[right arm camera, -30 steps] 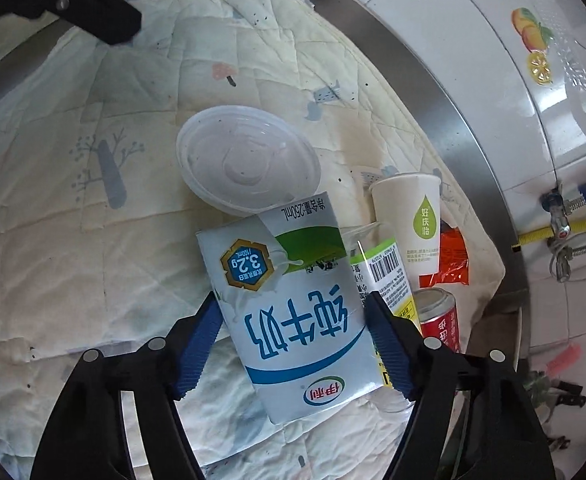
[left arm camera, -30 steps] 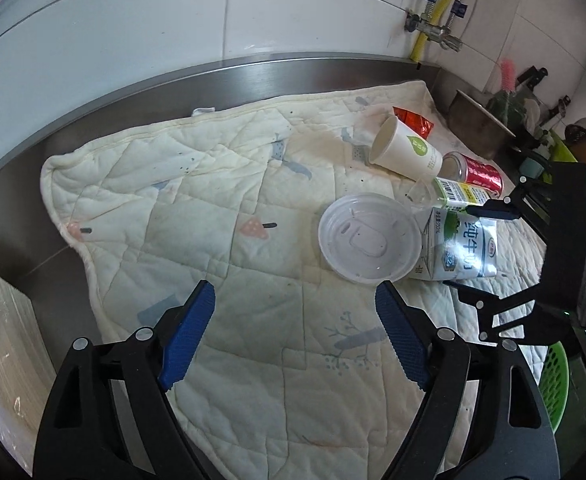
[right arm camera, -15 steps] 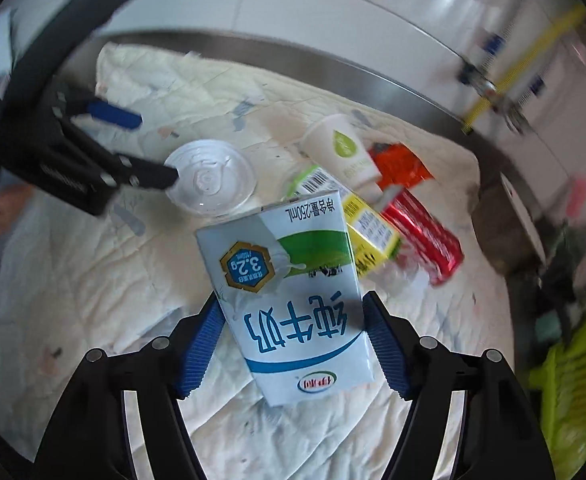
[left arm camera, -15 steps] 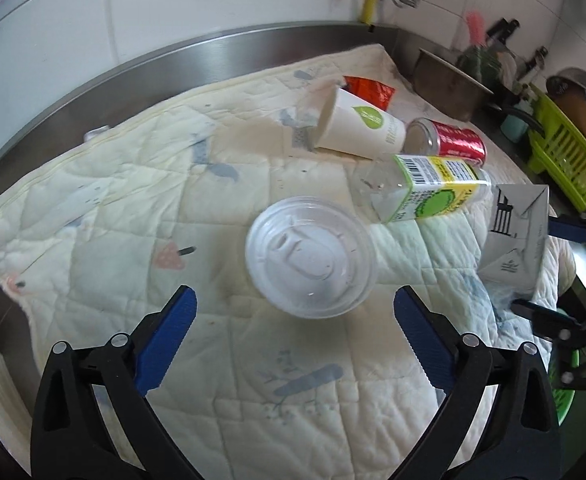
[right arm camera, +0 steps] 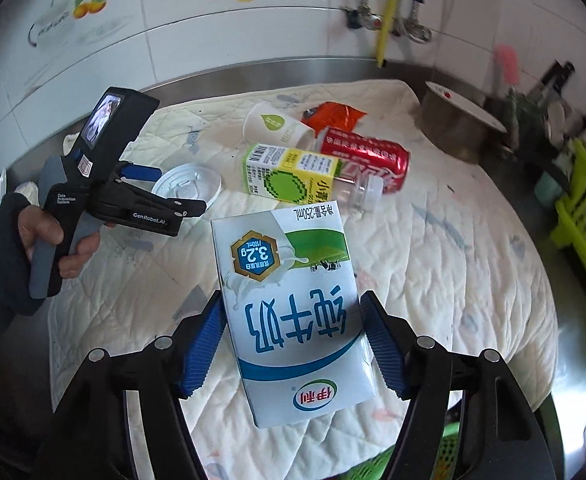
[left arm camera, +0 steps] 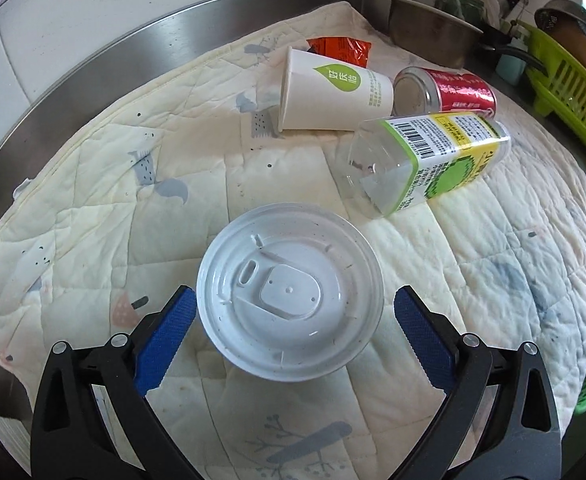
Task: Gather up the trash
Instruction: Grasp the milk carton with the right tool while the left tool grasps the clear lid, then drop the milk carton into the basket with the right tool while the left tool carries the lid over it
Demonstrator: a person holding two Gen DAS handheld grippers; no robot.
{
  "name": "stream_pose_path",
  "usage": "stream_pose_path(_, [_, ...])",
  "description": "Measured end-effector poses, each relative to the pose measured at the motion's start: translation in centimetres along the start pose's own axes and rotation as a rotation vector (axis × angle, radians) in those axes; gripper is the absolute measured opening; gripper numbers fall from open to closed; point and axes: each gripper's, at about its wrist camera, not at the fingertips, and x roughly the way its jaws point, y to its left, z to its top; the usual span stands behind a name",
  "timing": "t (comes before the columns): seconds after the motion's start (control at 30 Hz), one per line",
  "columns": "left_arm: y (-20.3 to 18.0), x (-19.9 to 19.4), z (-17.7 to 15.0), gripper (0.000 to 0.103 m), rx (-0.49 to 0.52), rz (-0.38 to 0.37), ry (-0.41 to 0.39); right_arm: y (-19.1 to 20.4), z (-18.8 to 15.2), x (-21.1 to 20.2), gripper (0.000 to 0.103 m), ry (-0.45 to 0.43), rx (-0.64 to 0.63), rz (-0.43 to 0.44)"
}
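Note:
My right gripper (right arm camera: 293, 344) is shut on a white and blue milk carton (right arm camera: 289, 304) and holds it above the quilted cloth (right arm camera: 453, 264). My left gripper (left arm camera: 291, 320) is open, its blue pads on either side of a round white plastic lid (left arm camera: 291, 296) lying on the cloth. The lid also shows in the right wrist view (right arm camera: 187, 186). Beyond it lie a white paper cup (left arm camera: 333, 90), a clear bottle with a yellow-green label (left arm camera: 425, 160), a red can (left arm camera: 449, 90) and an orange wrapper (left arm camera: 339, 50).
A steel counter edge (left arm camera: 133, 52) and tiled wall run behind the cloth. A steel pot (left arm camera: 429, 36) and a green dish rack (left arm camera: 565, 96) stand at the right. A green basket (right arm camera: 421, 456) sits below the counter's front edge.
My left gripper moved forward until its open pads flank the white lid. My right gripper lifted the milk carton up and back from the trash pile.

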Motion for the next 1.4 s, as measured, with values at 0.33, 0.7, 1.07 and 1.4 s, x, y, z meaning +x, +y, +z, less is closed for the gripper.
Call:
stream_pose_path(0.33, [0.1, 0.2, -0.1, 0.092, 0.011, -0.001, -0.019, -1.2, -1.8, -1.6, 0.065, -0.016, 0.138, 0.008])
stream_pose_path(0.7, [-1.6, -4.7, -1.6, 0.091, -0.01, -0.062, -0.092, -4.6, -6.2, -5.5, 0.065, -0.047, 0.275, -0.091])
stream_pose_path(1.07, [-13.4, -11.7, -2.7, 0.091, 0.143, -0.273, -0.191, -12.6, -16.7, -10.1, 0.066, 0.024, 0.517, -0.327])
stream_pose_path(1.4, [-25.8, -13.2, -4.6, 0.091, 0.319, -0.416, -0.171, -15.7, -23.6, -12.1, 0.077, 0.061, 0.639, -0.397])
